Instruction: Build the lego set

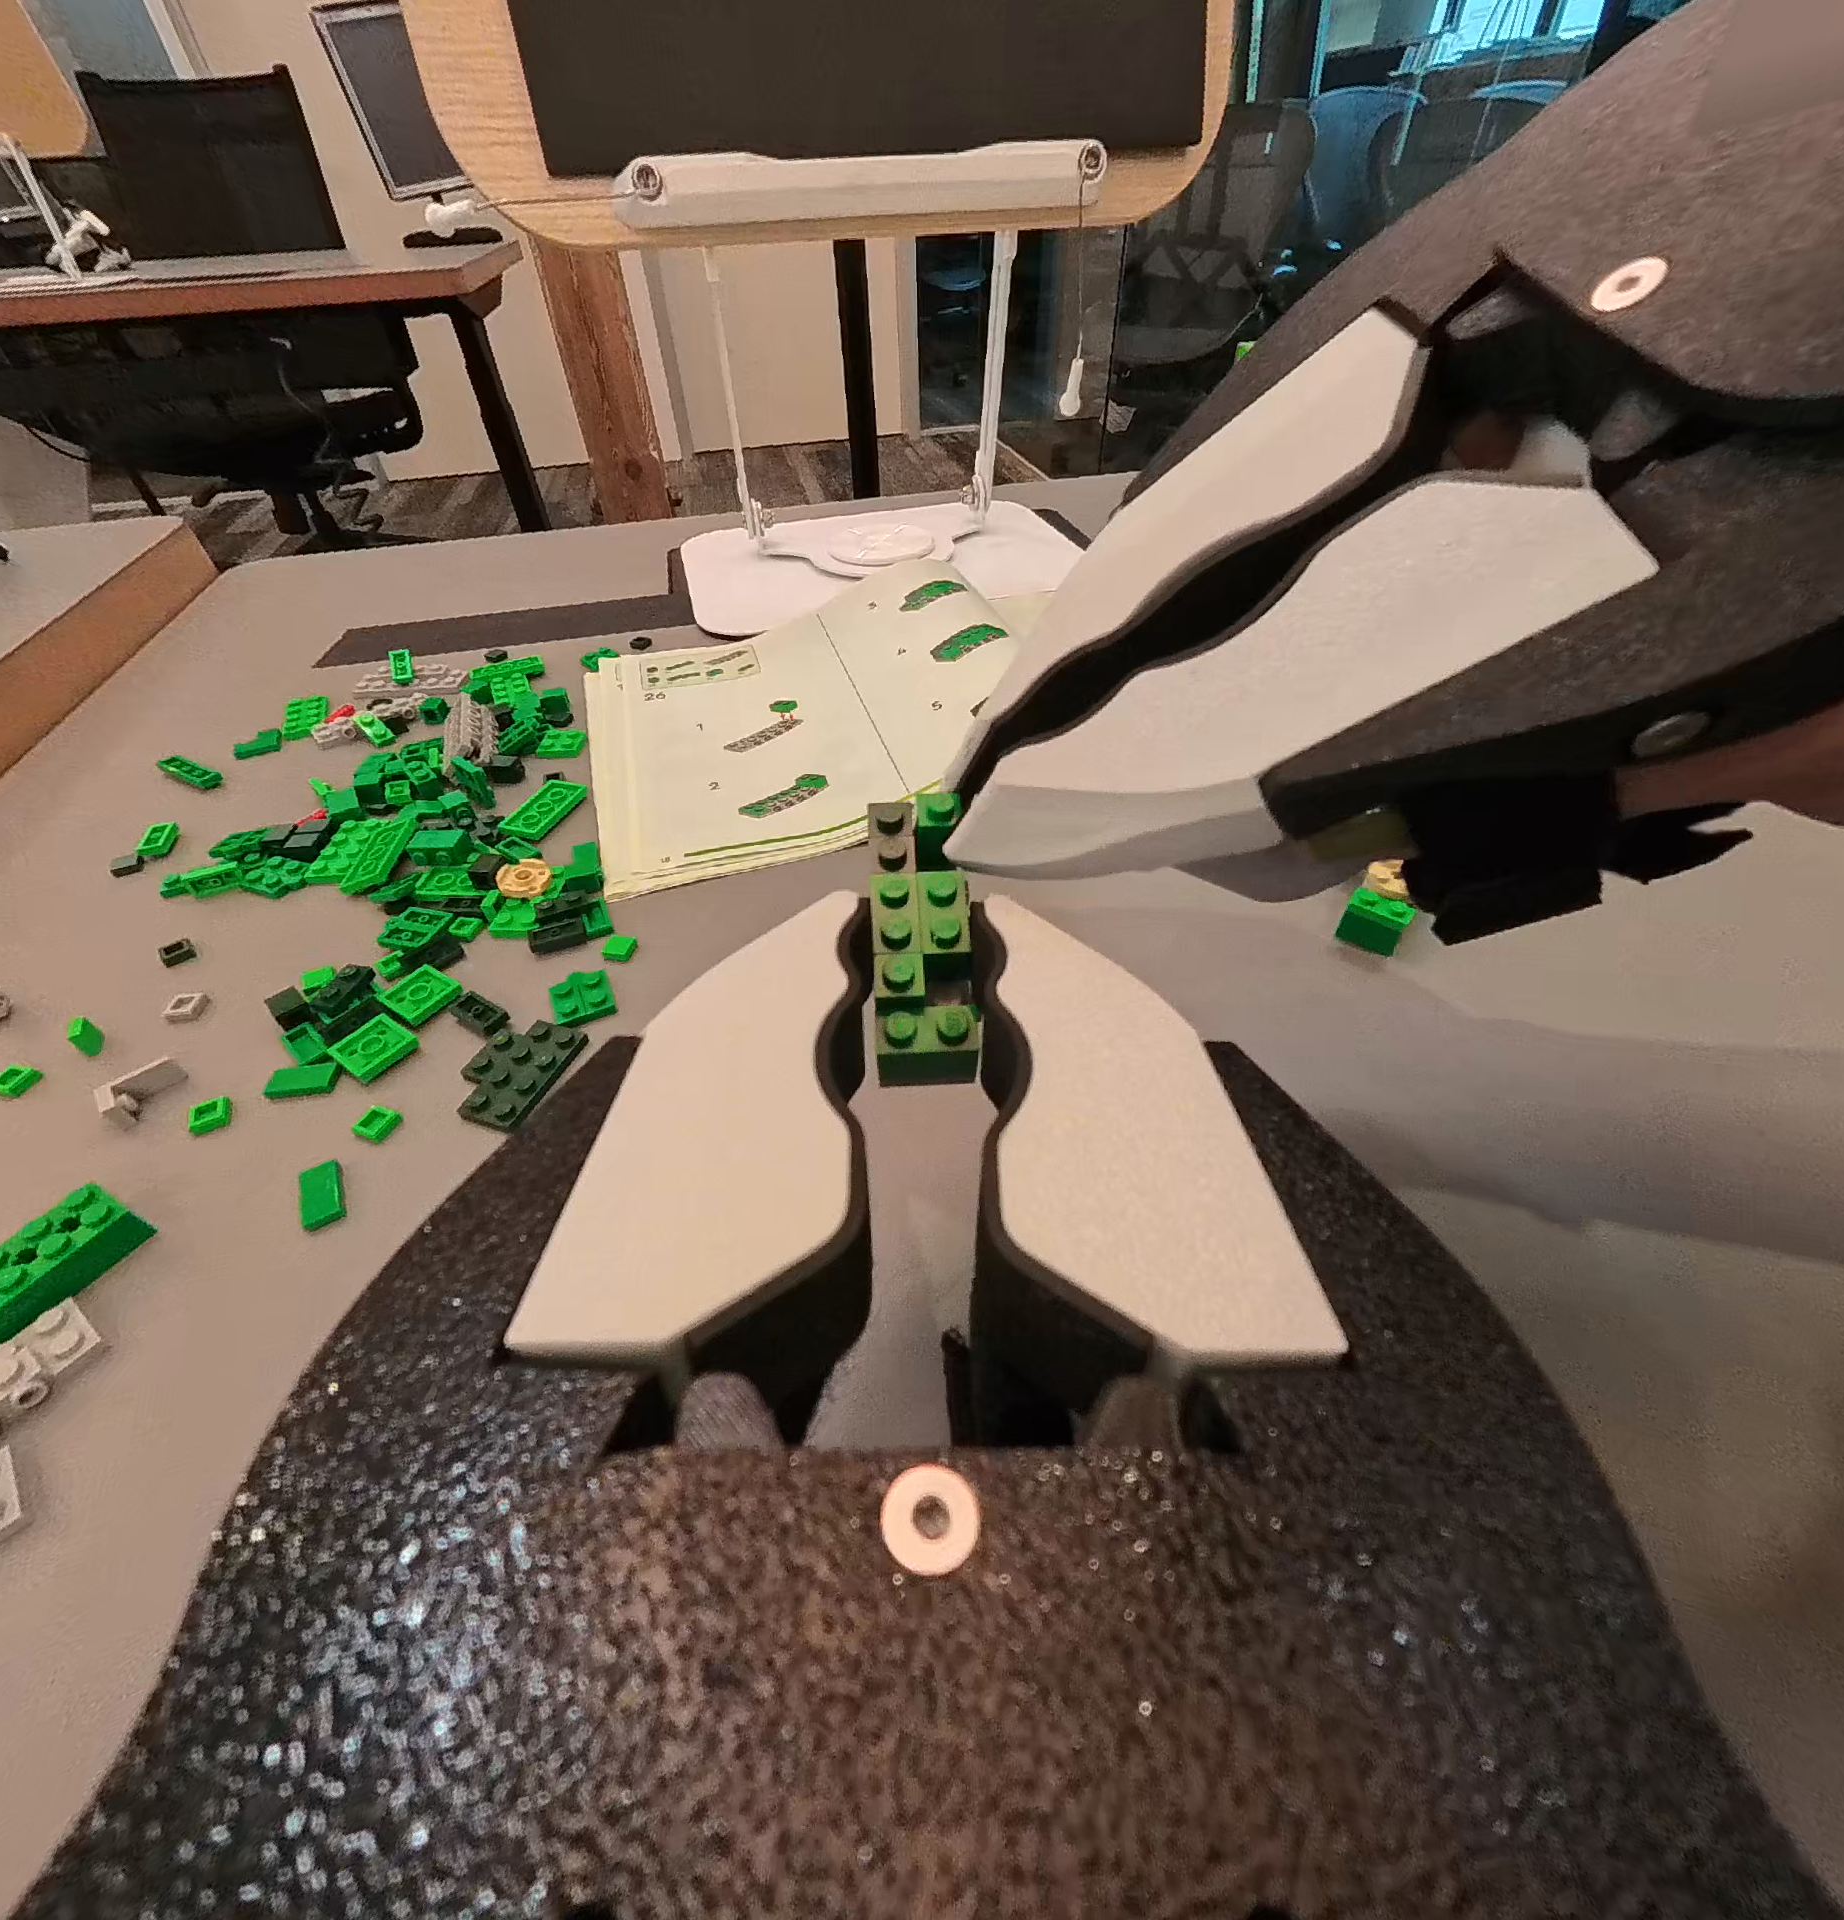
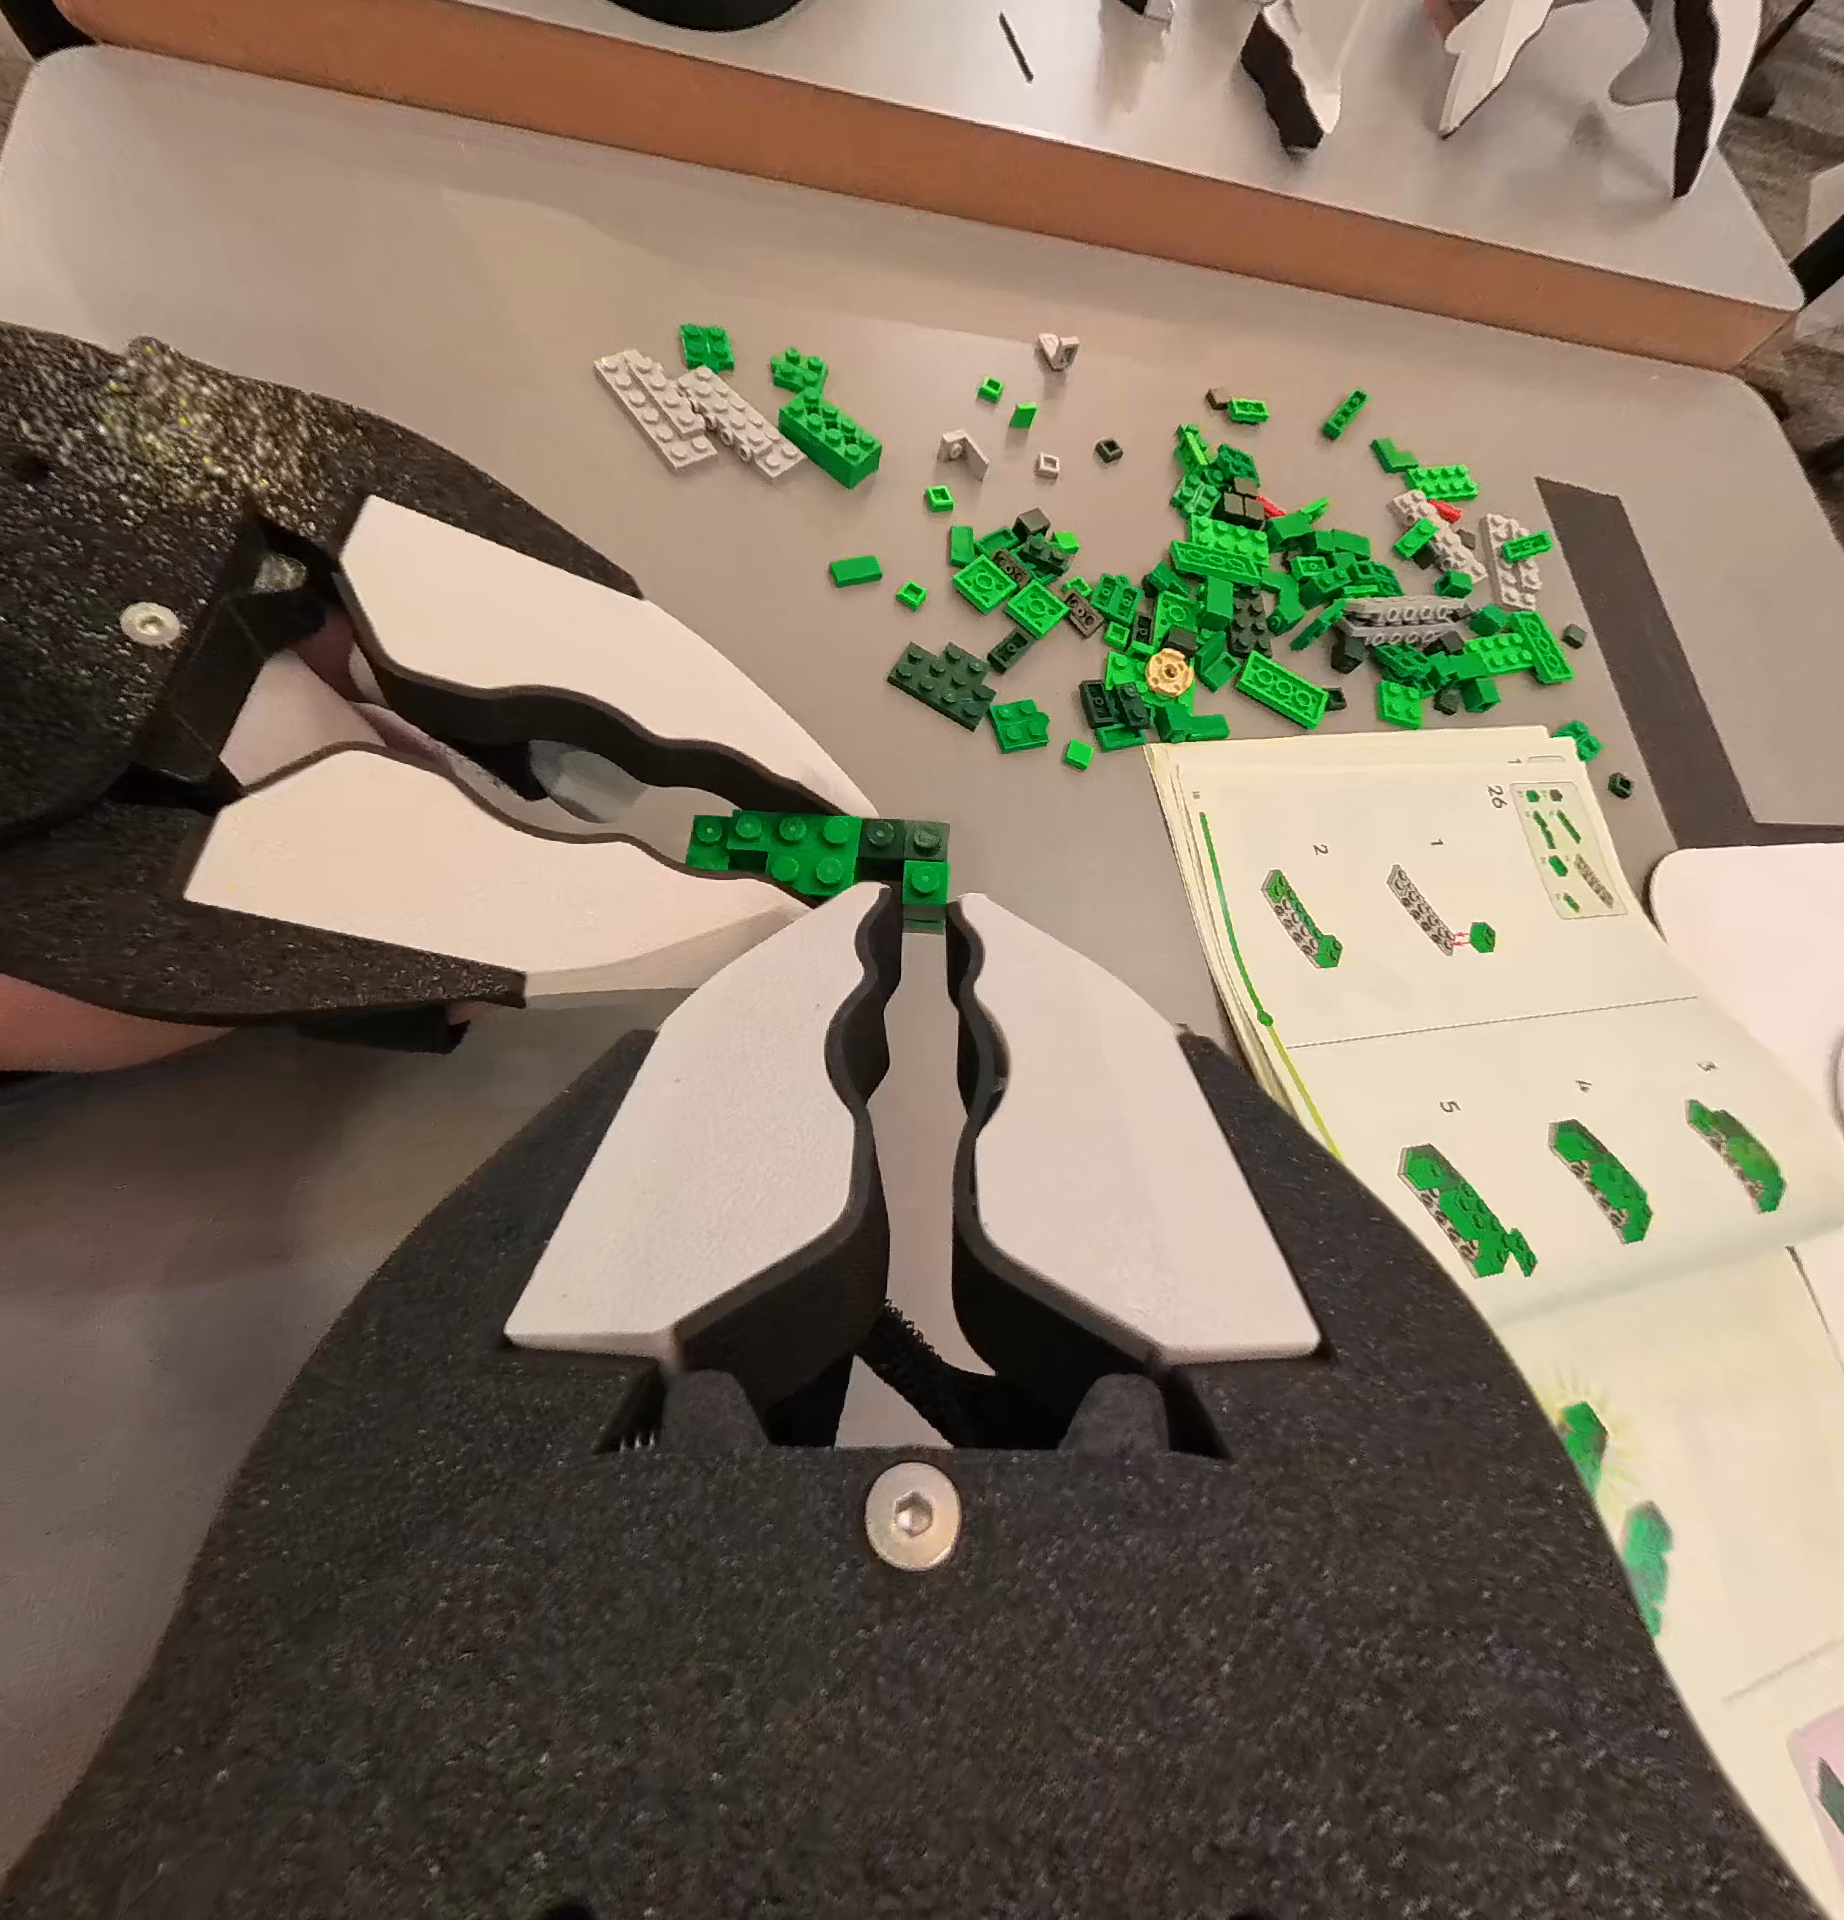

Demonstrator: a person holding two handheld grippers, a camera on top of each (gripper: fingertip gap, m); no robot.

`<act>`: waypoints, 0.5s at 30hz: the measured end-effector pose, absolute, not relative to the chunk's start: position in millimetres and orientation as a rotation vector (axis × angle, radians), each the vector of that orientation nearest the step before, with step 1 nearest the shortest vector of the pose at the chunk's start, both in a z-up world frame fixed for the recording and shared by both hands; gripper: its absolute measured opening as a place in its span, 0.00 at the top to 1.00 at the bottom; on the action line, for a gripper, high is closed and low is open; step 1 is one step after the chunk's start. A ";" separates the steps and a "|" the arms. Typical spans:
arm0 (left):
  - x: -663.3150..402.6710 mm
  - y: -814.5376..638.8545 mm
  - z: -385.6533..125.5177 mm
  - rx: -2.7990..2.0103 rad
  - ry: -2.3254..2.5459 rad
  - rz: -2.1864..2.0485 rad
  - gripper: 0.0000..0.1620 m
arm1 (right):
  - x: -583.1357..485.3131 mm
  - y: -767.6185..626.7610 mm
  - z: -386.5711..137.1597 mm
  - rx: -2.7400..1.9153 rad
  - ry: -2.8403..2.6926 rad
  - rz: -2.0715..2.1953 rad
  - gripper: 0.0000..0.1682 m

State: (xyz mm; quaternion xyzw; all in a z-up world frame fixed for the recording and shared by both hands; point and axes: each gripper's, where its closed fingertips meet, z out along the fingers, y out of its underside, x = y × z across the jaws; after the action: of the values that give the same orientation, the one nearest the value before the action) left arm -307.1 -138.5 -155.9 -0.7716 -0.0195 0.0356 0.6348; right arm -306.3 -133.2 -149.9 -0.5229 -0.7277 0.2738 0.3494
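Holding the green brick strip clear of the table, you are gripping it between both tools at once. Its long axis is running straight out along your left gripper, so in the left wrist view the near bricks are sitting between the two fingers and the far end, with its dark green studs, is sticking out past the tips. Your left gripper is pinching the strip across its narrow width, jaws only as far apart as the bricks allow.

Your right gripper is coming in from the side, roughly square to that axis, and is meeting the strip at its far end. There it is nearly pressed together on one small green brick beside the dark green end, which looks like the piece being seated. So the right tool is the nearer one to the joint, and the left is acting as the clamp; any push should go down onto the studs, judging by this layout.

Further out, the loose brick pile is lying beyond the strip, and the open instruction booklet is lying to the right of the right gripper.
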 end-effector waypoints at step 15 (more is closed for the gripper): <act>-306.2 -136.2 -162.9 -1.815 -0.055 0.060 0.90 | -304.9 -130.3 -157.4 -1.391 -1.880 0.663 0.96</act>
State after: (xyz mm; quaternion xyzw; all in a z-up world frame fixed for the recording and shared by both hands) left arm -306.2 -136.2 -162.9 -0.7878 -0.0238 0.0259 0.6150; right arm -304.9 -130.3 -157.4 -0.5366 -0.7250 0.2558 0.3479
